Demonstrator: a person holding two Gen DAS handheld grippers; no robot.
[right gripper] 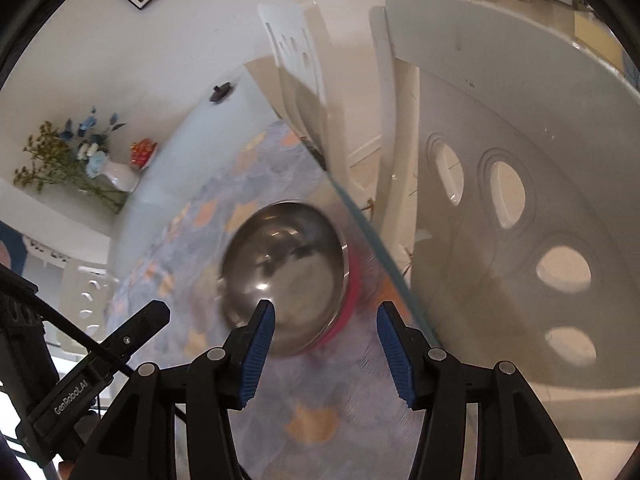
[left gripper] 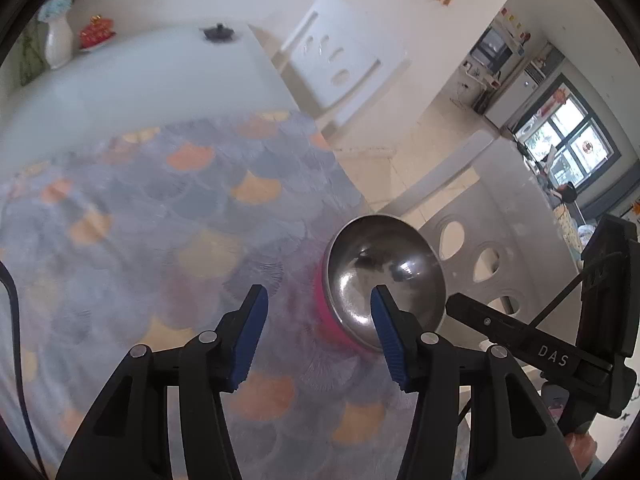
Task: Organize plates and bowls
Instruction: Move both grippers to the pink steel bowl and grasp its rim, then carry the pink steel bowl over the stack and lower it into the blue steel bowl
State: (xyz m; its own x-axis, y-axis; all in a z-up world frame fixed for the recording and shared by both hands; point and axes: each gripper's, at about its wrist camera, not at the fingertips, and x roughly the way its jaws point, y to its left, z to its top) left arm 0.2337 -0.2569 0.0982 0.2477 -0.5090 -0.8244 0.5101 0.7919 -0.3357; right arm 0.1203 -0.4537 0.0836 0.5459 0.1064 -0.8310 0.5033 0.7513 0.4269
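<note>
Both tools gape empty — left tool point(left gripper: 316, 300), right tool point(right gripper: 326, 314) — flanking the steel bowl with pink base point(left gripper: 382, 276) at lower centre, probably for a two-sided lift off the bench point(left gripper: 160, 208).

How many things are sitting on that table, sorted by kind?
Steel bowl with a pink outside: 1
White vase of flowers: 1
Red ornament: 1
Small black object at the far end, too blurred to name: 1
Total: 4
All rest on the table, which is partly covered by a patterned cloth.
</note>
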